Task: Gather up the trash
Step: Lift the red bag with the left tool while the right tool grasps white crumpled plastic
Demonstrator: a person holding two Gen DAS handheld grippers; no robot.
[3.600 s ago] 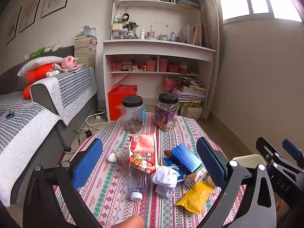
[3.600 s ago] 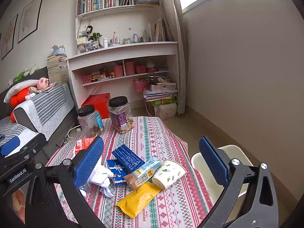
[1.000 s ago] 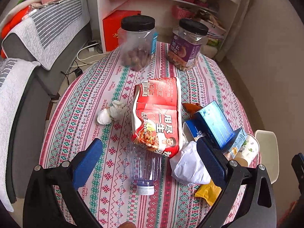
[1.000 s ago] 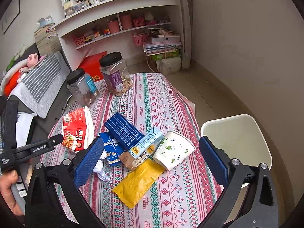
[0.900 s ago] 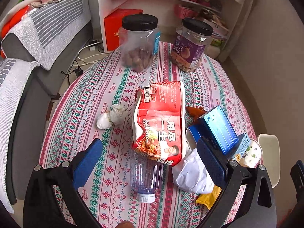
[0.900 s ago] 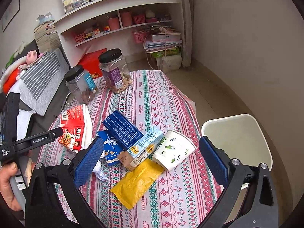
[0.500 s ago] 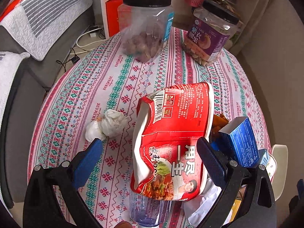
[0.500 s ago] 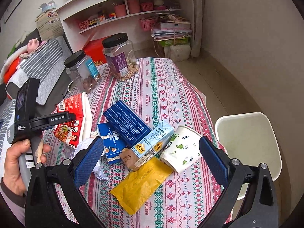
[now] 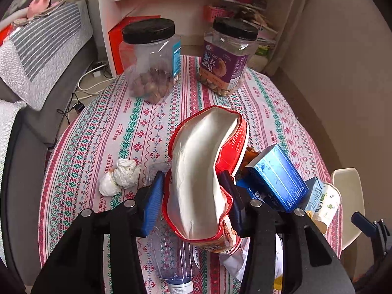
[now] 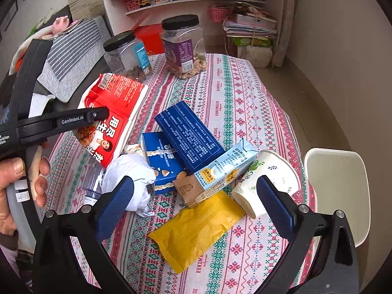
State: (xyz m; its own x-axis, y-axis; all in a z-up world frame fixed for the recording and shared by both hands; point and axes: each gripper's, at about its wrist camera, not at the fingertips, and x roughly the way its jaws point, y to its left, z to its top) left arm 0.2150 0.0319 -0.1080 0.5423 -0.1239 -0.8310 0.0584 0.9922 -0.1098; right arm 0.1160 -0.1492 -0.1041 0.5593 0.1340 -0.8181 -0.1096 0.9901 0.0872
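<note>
My left gripper (image 9: 193,193) is shut on a red noodle bag (image 9: 203,171), squeezed between the blue pads and lifted off the table; the bag also shows in the right wrist view (image 10: 115,117). An empty clear bottle (image 9: 171,252) lies under it. My right gripper (image 10: 196,201) is open above a milk carton (image 10: 215,171), a yellow wrapper (image 10: 196,227) and a paper cup (image 10: 267,178). Two blue boxes (image 10: 188,132) and crumpled white paper (image 10: 132,174) lie beside them.
Two black-lidded jars (image 9: 152,61) (image 9: 227,56) stand at the table's far side. A tissue ball (image 9: 120,176) lies at the left. A cream bin (image 10: 338,191) stands off the table's right edge. A sofa is at the left, shelves behind.
My left gripper has come down and closed on the red noodle bag, lifting it. My right gripper has moved lower and closer over the carton and wrapper, still open.
</note>
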